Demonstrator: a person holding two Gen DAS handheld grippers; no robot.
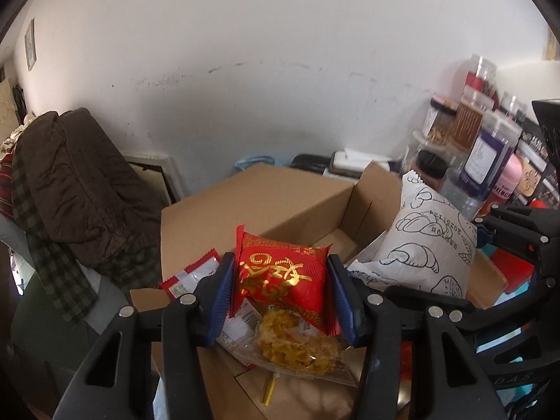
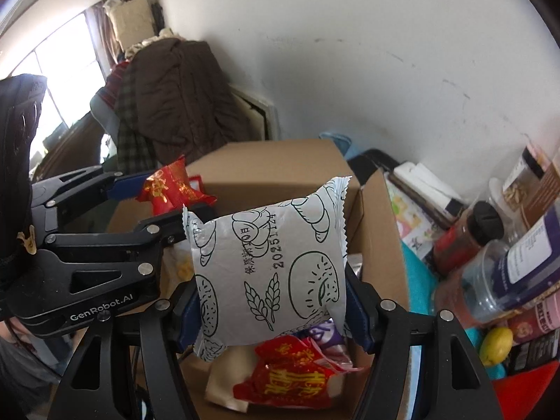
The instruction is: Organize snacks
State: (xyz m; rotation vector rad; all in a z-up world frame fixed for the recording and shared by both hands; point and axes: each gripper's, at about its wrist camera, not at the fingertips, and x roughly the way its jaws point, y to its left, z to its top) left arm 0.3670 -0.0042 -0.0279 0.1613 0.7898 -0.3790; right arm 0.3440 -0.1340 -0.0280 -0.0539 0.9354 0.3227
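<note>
Carry step: left gripper [image 1: 280, 297] pinches red packet [image 1: 280, 276], right gripper [image 2: 273, 301] pinches white bread packet [image 2: 269, 262], both above cardboard box [image 2: 378, 217]. Next, lower and release inside.

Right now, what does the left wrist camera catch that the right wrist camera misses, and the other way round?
Only the left: a clear bag of yellow crisps below the left gripper.

Only the right: a bright window and a yellow lemon-like fruit.

Both: the open brown cardboard box, the red gold-lettered packet, the white bread-print packet in the right gripper, and the brown jacket.
</note>
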